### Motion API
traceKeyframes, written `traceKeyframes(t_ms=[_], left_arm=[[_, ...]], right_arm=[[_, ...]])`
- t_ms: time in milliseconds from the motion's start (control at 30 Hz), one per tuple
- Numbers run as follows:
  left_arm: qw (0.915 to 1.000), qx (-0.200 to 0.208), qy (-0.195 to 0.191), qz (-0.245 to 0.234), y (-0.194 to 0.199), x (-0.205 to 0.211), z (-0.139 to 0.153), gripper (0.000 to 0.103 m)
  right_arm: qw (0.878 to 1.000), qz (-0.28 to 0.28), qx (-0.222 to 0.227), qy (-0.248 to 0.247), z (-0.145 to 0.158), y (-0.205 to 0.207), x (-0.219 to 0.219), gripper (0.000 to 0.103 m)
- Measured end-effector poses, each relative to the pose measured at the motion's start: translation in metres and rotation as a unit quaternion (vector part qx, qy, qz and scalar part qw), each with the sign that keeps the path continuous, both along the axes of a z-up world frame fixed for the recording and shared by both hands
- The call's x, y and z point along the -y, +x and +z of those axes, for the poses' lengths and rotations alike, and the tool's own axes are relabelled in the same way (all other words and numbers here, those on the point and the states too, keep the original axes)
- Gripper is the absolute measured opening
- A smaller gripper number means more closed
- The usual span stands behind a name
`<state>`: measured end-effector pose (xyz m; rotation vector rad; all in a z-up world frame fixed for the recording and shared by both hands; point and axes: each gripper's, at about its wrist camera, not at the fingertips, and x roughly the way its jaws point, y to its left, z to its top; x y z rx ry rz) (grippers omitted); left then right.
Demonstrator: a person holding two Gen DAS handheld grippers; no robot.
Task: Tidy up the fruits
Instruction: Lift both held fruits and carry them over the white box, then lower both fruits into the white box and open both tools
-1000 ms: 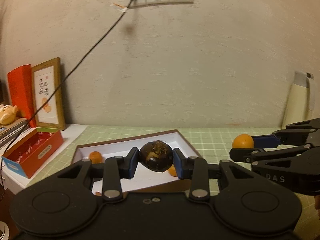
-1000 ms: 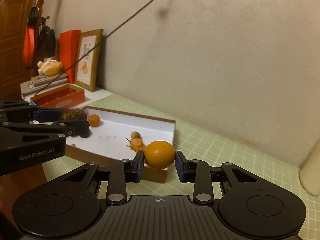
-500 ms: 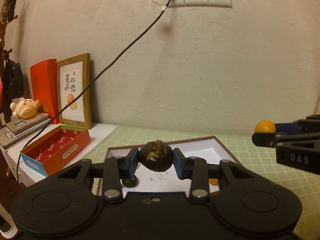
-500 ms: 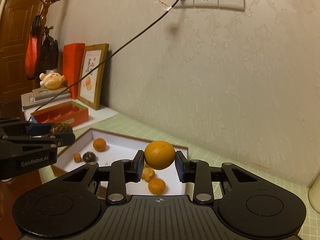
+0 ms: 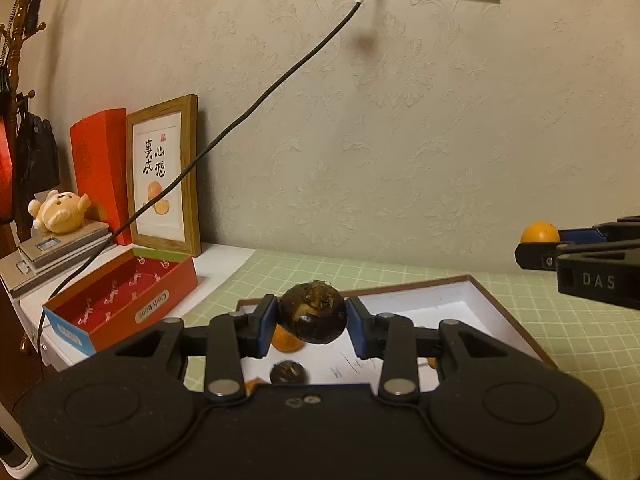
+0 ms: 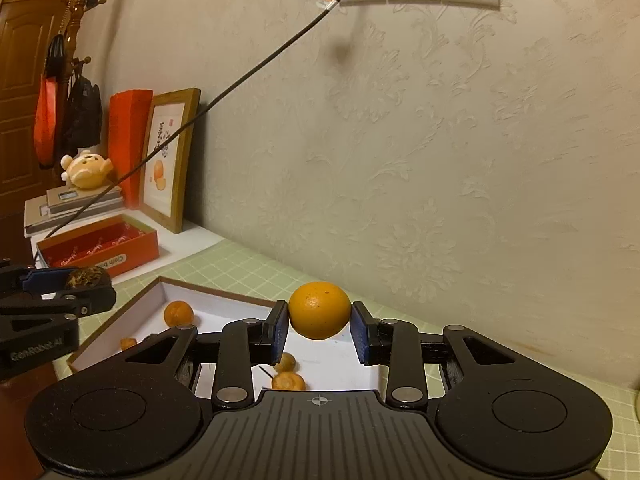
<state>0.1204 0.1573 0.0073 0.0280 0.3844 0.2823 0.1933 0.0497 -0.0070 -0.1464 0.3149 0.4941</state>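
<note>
Both tongs shifted left, gripping dark fruit (image 5: 313,313), orange (image 6: 319,310).

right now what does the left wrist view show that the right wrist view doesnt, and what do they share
Only the left wrist view: a small dark fruit lying in the white tray.
Only the right wrist view: a brown door.
Both: the left gripper shut on the dark fruit, the right gripper shut on the orange, and the red box.
</note>
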Motion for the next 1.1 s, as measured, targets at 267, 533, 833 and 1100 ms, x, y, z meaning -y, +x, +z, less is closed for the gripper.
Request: traceKeyframes(t_ms=[267,533,833,1100], left_arm=[[0.9997,-0.002,-0.019,0.016,0.025,-0.019,-0.007,0.028],[0.9993,-0.015,-0.027,0.021,0.040,-0.025,-0.016,0.028],[0.9984,-0.025,-0.038,0.034,0.045,-0.035,-0.022,0.028],[0.9977,-0.027,-0.037,0.050,0.052,-0.046,-0.027,0.033]], right_arm=[[1.000,0.004,-0.003,-0.002,-0.006,0.033,-0.017,0.034],[1.000,-0.006,-0.023,-0.003,-0.017,0.054,-0.017,0.034],[0.999,-0.009,-0.039,0.002,-0.025,0.069,-0.013,0.034],[0.999,-0.005,-0.045,0.000,-0.032,0.083,-0.020,0.034]])
